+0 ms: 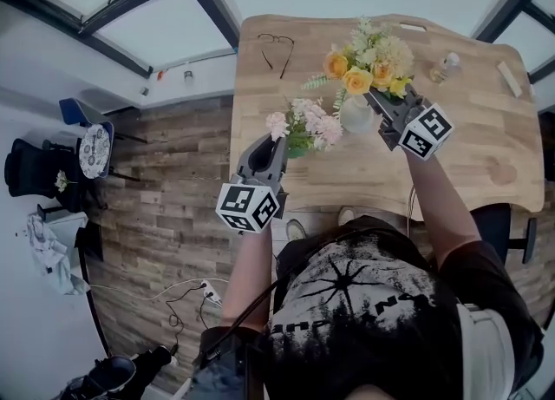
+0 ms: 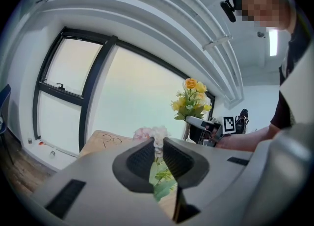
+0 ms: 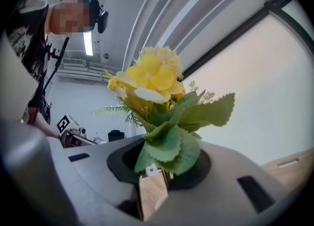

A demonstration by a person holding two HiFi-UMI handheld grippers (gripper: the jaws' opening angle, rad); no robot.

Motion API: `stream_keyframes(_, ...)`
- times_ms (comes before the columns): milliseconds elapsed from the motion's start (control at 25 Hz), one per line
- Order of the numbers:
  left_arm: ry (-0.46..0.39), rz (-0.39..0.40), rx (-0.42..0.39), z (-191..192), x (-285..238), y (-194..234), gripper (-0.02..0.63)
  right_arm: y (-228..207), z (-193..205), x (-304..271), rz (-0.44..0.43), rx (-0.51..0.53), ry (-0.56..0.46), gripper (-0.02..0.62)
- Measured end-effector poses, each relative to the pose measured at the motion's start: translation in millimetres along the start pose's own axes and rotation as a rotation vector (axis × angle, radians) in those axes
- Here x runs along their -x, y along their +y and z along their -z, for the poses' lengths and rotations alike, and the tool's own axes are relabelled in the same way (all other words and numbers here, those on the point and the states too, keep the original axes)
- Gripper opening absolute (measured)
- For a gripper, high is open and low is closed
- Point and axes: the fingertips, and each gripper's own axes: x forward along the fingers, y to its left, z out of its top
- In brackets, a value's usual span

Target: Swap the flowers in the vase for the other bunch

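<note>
Left hand-held gripper (image 1: 277, 141) is closed on pink fabric flowers (image 1: 308, 121) left of a clear glass vase (image 1: 355, 116); yellow-orange fabric flowers (image 1: 364, 64) at that vase are clamped by right hand-held gripper (image 1: 376, 100).

Workroom with the look of an office or lab: a light wooden desk (image 1: 486, 129) stands against tall, dark-framed windows (image 2: 64, 73) on a wood-plank floor (image 1: 165, 207). Black office chairs (image 1: 30, 173) are parked by the white wall, loose cables (image 1: 178, 298) trail across the boards, and a tube light (image 3: 88, 43) glows under a bare white ceiling (image 3: 147, 19).
</note>
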Motion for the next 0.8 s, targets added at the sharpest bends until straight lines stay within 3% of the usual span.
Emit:
stream_keyframes(240,0.029,0.023,0.007,11,-15,-6,0.061,-7,19,11,0.026,-0.012,0.018,0.086)
stream_keyframes(800,0.068,0.06,0.0,21,-31,-17,0.061,-11,52,26,0.071,-0.007,0.095,0.171)
